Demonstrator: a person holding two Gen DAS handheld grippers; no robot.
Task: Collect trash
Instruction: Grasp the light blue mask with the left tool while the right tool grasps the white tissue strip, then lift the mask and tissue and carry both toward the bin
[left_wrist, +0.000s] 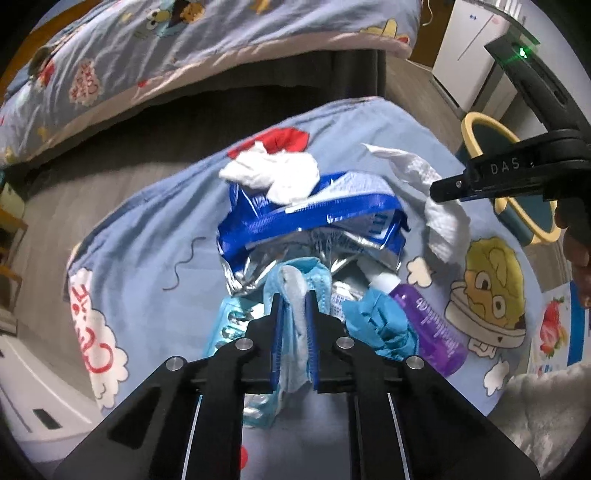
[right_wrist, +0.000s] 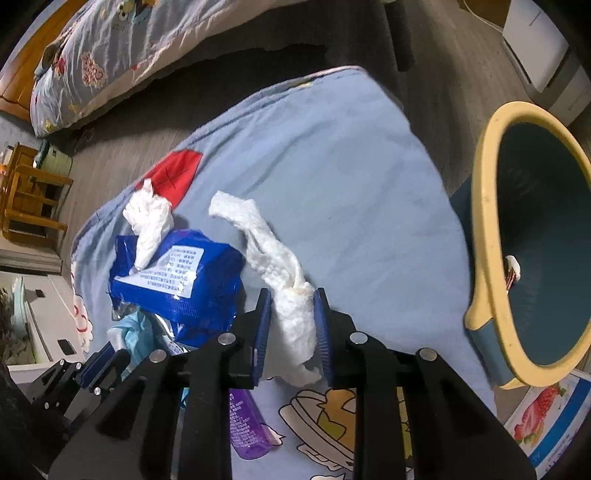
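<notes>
Trash lies heaped on a light blue cartoon-print quilt (right_wrist: 332, 155) spread on the floor. Landmark: the blue foil snack bag (right_wrist: 184, 280) at the middle of the heap.

Left gripper (left_wrist: 294, 301) points steeply down at the near edge of the bag, jaws nearly closed, pinching a crumpled pale blue face mask (left_wrist: 295, 291) between the blue pads.

Right gripper (right_wrist: 291, 299), just right of the bag, jaws partly closed, clamped on the near end of a long twisted paper towel (right_wrist: 273, 258); the far end trails away beside the bag.

A crumpled white tissue (right_wrist: 149, 221) rests on the bag's far left corner. A purple bottle (left_wrist: 432, 325) lies on its side at the bag's near right. A teal bin with a yellow rim (right_wrist: 487, 229) stands well to the right of the bag, off the quilt's edge.
</notes>
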